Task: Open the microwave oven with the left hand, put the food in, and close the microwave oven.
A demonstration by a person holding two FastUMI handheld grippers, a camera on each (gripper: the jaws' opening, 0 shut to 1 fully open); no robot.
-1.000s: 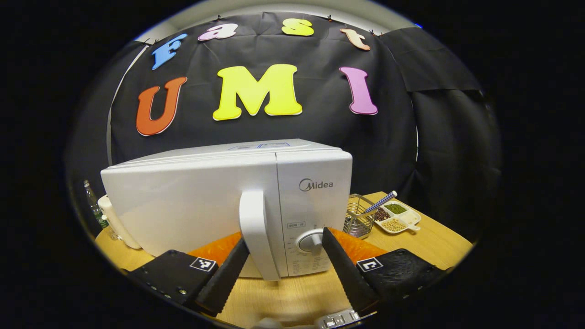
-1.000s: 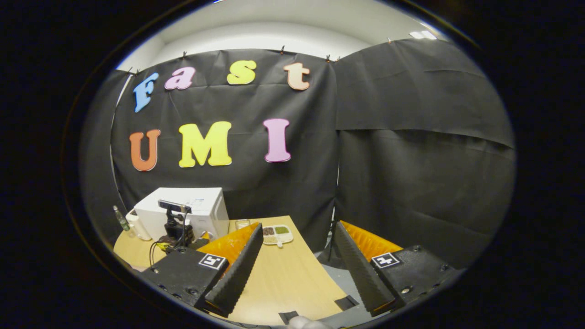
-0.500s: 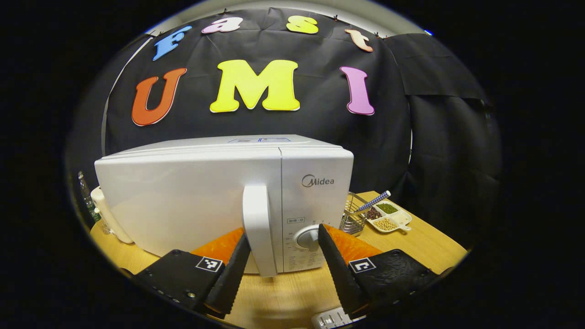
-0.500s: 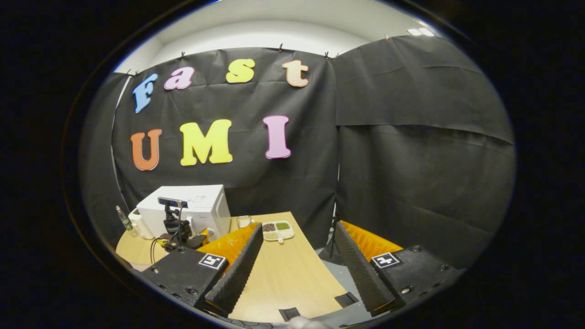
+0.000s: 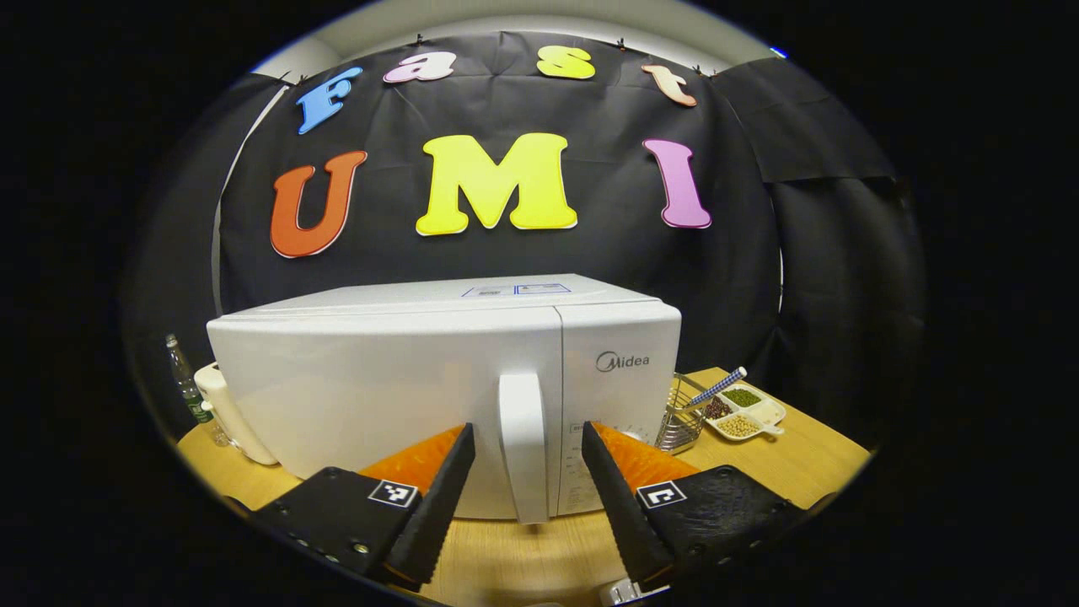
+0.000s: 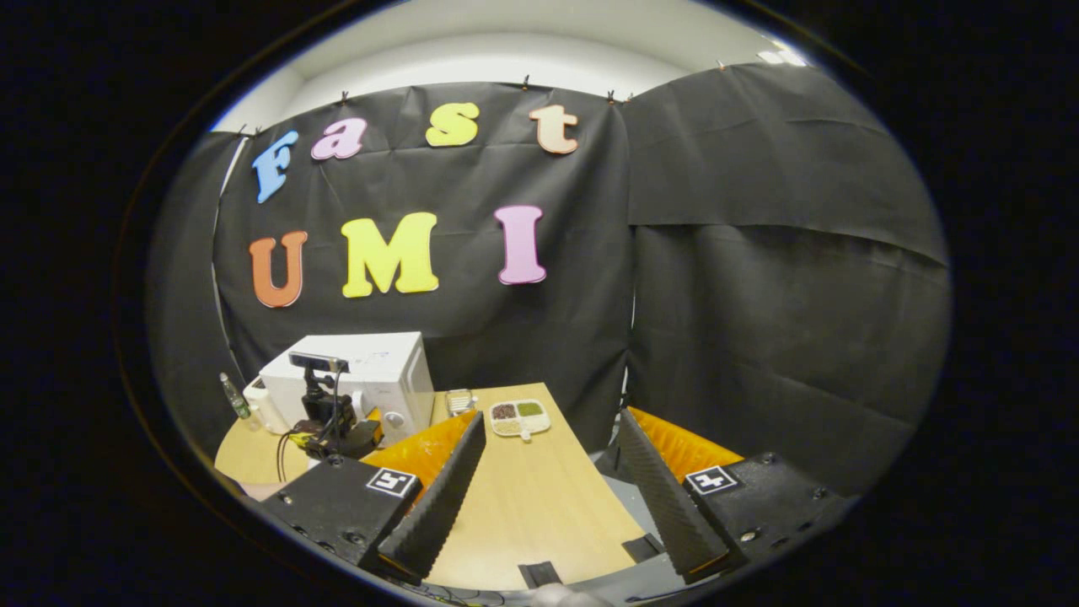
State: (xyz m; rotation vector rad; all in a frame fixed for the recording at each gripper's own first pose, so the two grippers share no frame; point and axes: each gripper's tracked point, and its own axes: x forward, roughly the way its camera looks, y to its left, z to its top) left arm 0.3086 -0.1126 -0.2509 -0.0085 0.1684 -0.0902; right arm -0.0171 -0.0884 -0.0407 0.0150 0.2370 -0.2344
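Left claw (image 5: 527, 493) spread wide at bottom centre of the left gripper view, fingers on either side of the microwave oven (image 5: 438, 388) door handle (image 5: 523, 447), not pressing it; door shut. Food tray (image 5: 746, 410) sits at right on the counter (image 5: 809, 459) beside a wire basket (image 5: 679, 417). Right claw (image 6: 548, 497) wide, holding nothing, over the counter's edge; microwave oven at lower left of that view.
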